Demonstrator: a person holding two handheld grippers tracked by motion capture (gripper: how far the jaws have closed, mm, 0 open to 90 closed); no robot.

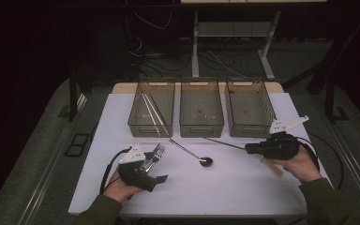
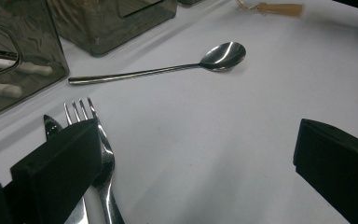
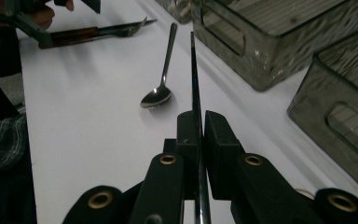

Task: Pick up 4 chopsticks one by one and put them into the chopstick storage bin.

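- Left gripper [image 1: 155, 169] lies low in the left hand [image 1: 122, 185], jaws spread wide apart, pointing rightward.
- Right gripper [image 1: 248, 148] is gripped by the right hand [image 1: 300, 164], jaws pinched together, pointing left.

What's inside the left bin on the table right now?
The left bin holds long pale sticks, likely chopsticks, lying lengthwise. Its dark tinted walls obscure the corners, so anything else in there cannot be made out.

Three bins [image 1: 201, 107] sit at twelve o'clock on the table [image 1: 225, 183]; spoon [image 1: 192, 153] centre, forks [image 1: 153, 156] at nine o'clock.
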